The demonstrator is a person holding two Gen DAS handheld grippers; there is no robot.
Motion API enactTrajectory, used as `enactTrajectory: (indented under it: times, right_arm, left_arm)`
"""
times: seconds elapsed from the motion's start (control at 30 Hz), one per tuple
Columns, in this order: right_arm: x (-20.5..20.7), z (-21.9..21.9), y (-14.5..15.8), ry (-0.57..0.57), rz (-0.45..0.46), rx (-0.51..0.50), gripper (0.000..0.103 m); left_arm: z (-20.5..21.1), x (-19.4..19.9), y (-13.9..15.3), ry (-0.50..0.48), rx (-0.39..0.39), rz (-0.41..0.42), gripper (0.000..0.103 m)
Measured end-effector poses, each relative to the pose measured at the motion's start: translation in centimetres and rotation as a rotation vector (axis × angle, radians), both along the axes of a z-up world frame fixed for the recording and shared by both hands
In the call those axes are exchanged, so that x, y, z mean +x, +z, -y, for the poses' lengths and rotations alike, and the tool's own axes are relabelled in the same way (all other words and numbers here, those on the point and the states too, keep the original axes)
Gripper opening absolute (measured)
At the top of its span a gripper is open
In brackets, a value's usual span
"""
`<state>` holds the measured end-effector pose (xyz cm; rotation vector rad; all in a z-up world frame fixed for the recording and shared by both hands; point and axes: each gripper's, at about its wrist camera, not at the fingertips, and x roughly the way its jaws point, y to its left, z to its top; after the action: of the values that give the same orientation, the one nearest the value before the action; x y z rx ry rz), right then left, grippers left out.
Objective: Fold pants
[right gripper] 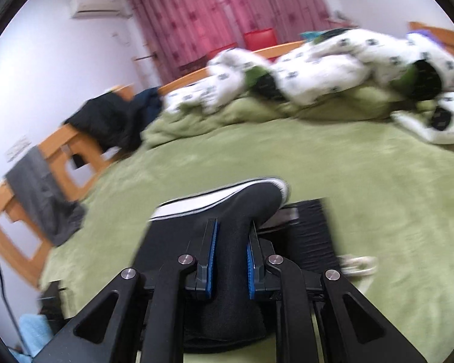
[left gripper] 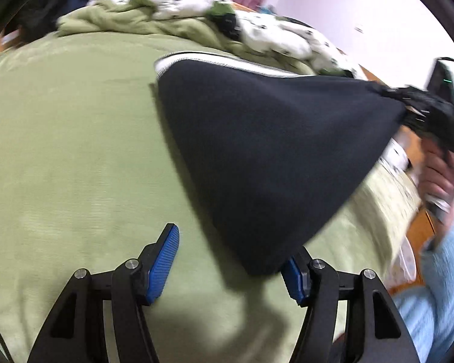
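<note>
Right gripper [right gripper: 231, 249] clamped on a bunched corner of the pants [left gripper: 266, 157], lifted off the bed [left gripper: 75, 151]; left gripper [left gripper: 230, 260] open, cloth just touching its right finger; folding looks barely started.

A bedroom at home, seen from my two hand-held grippers.

I am working over a bed [right gripper: 363, 163] spread with a green blanket [left gripper: 75, 151], its wooden frame [right gripper: 57, 145] showing along the left edge. A rumpled white patterned duvet [right gripper: 333, 69] is bunched along the far edge, dark clothes [right gripper: 112, 121] draped at the far left corner. Pink curtains [right gripper: 196, 15] hang behind, with a wall air conditioner [right gripper: 97, 6] beside them.
</note>
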<state>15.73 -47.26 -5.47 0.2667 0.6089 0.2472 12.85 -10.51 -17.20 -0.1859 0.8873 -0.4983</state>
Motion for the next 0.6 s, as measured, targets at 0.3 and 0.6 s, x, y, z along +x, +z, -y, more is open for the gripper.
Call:
enactTrajectory:
  times: [0.3, 0.6]
  right_arm:
    - [2.0, 4.0, -8.6, -0.118, -0.239, -0.131, 0.024]
    - [-1.8, 1.5, -5.7, -0.094, -0.06, -0.272, 0.024]
  left_arm:
    - [0.2, -3.6, 1.4, -0.106, 0.055, 0.06, 0.061]
    - [2.3, -0.1, 3.9, -0.025, 0.022, 0.075, 0.058]
